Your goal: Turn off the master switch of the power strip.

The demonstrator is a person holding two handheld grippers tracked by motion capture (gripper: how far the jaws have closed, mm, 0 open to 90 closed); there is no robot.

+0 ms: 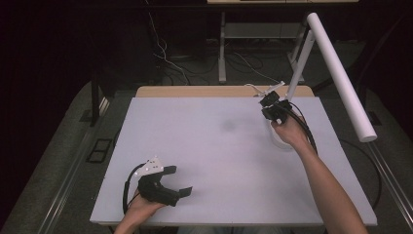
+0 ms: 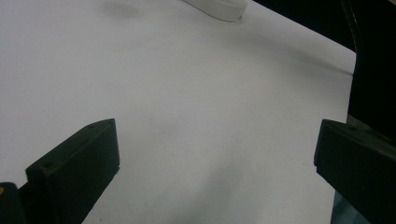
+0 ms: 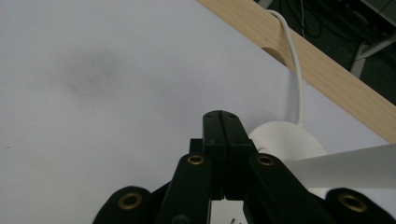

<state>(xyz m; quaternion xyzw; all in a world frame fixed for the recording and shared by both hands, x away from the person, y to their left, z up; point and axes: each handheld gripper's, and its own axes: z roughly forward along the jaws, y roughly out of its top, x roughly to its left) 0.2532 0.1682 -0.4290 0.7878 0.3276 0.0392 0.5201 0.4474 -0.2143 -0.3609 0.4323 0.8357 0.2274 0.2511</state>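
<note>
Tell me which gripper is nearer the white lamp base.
Right. The right gripper hangs, jaws shut, directly over the lamp base at the table's far right. The left gripper rests, jaws open, at the near left edge, far across the table.

The room around the counter [image 1: 195,146] lay almost black, while the pale top was evenly, softly lit from above — no glare. A faint grey smudge of shadow [image 1: 228,125] sat near its middle. In both gripper views the near black jaws were blurred and soft-edged — slightly grainy throughout.
</note>
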